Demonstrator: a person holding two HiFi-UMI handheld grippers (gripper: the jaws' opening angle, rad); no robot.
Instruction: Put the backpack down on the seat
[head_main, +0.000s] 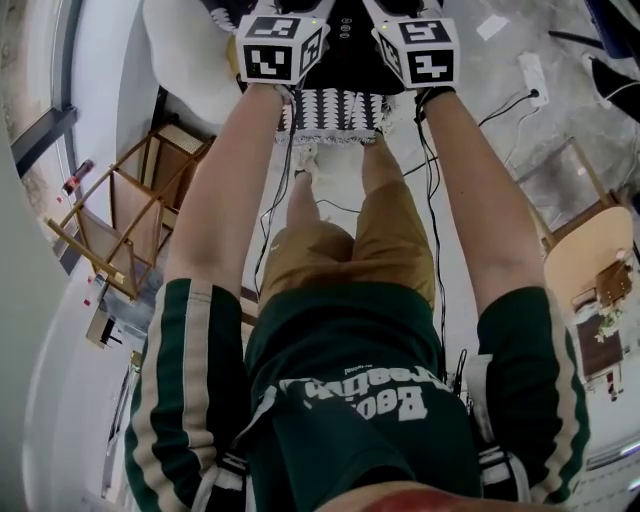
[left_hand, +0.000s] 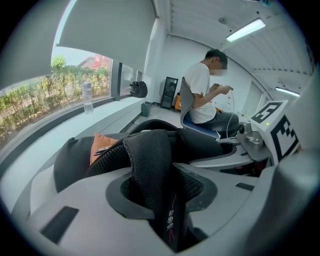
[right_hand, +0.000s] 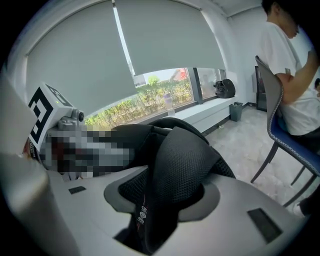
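The black backpack (head_main: 345, 40) hangs between my two grippers at the top of the head view, above a black-and-white patterned seat surface (head_main: 335, 115). My left gripper (left_hand: 170, 220) is shut on a black mesh shoulder strap (left_hand: 150, 165), which is pinched narrow in its gap. An orange patch (left_hand: 102, 145) shows on the bag behind it. My right gripper (right_hand: 150, 220) has the other mesh strap (right_hand: 182, 160) lying between its jaws, puffed and loose, with a dark gap beside it. The bag's underside is hidden.
A white soft cushion (head_main: 185, 40) lies left of the seat. A wooden frame (head_main: 120, 215) stands at the left and a wooden chair (head_main: 590, 250) at the right. Cables and a power strip (head_main: 532, 75) lie on the floor. A person (left_hand: 205, 95) sits on a blue chair (right_hand: 285, 135) nearby.
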